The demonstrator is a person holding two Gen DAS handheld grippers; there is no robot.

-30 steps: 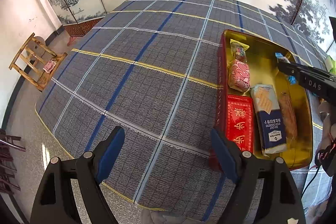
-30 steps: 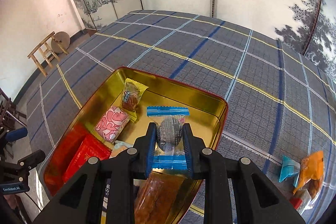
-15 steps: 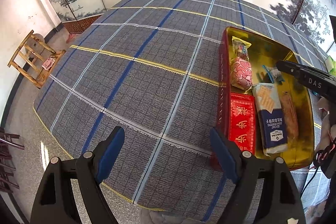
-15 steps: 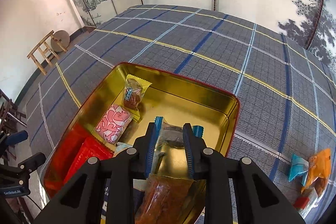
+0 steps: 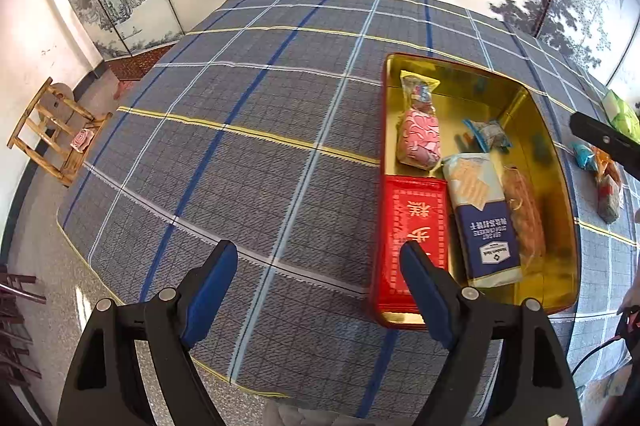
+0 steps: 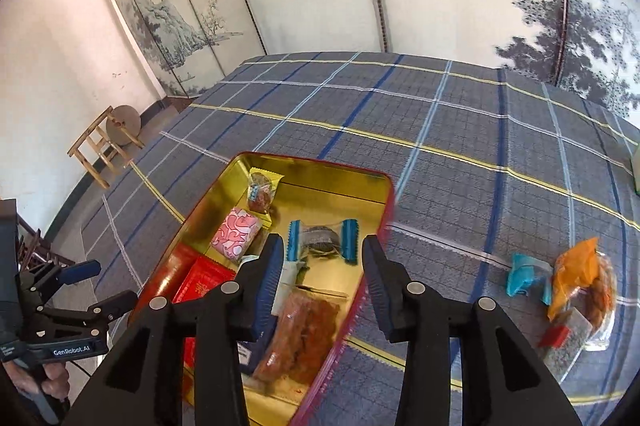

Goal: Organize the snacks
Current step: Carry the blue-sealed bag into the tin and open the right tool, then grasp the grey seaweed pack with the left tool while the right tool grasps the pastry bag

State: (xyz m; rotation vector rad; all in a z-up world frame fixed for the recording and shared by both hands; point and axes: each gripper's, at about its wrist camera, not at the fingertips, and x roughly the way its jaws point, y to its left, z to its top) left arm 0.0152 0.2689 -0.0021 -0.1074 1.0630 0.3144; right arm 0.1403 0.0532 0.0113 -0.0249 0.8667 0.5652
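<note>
The right gripper (image 6: 320, 266) is opening its jaws, and the small blue-ended snack (image 6: 322, 240) lies free on the golden floor of the tin (image 6: 320, 186), a little beyond the pads and touching neither of them, near the centre of the right wrist view. The step in hand looks like the release of this snack, so the good way is to let the jaws spread fully before the gripper lifts, so that no pad drags the wrapper out again. In the same view the pink packet (image 6: 236, 232) and the yellow-edged snack (image 6: 260, 192) lie along the left wall of the tin, the red box (image 6: 200, 282) and the brown snack bag (image 6: 304, 326) lower down; the new piece sits in the bare middle, which is a sensible place. The next pieces wait at the right edge of the frame: a blue packet (image 6: 524, 276) and an orange bag (image 6: 580, 274) on the checked cloth (image 6: 440, 130), outside the tin. I would go to the blue one first, because it lies nearer. The left gripper (image 5: 318, 278) hangs at the bottom of its view with jaws wide and nothing between them, just beside the tin's left wall; it could steady the tin if needed.
</note>
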